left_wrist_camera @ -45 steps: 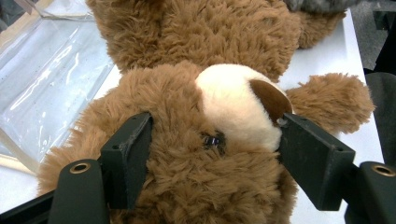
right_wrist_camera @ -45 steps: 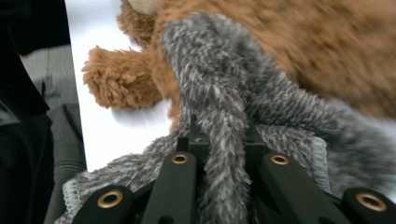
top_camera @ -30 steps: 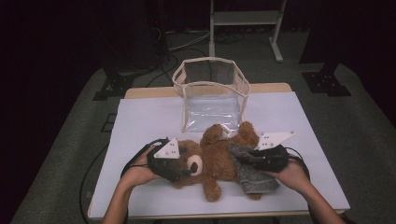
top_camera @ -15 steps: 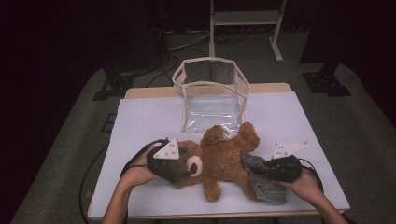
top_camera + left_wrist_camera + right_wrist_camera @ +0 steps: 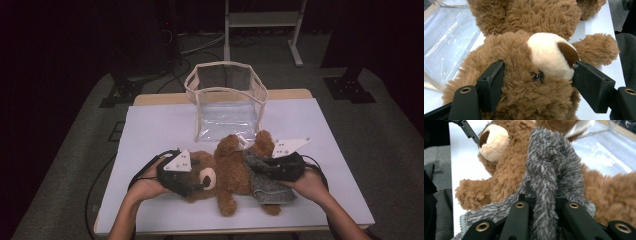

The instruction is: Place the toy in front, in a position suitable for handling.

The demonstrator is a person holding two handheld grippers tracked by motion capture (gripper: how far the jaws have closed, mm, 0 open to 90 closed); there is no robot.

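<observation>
Grey knit garment (image 5: pixel 549 167) pinched in right gripper (image 5: pixel 545 195), draped across teddy bear's (image 5: pixel 227 172) torso; left gripper (image 5: pixel 537 72) clamps its head, body running left-right.

Teddy bear (image 5: pixel 227 172): brown plush with a cream muzzle and dark brown nose. It lies on its back on the white counter (image 5: pixel 150 130), head at the left of the high view, legs at the right, just in front of the clear bag (image 5: pixel 226 100). One arm points toward the bag, the other toward the counter's near edge.

Grey garment (image 5: pixel 267 182): fuzzy, mottled grey knit, small. It is draped over the bear's lower body and legs; part is bunched into a raised fold, the remainder lies against the bear's near leg.
</observation>
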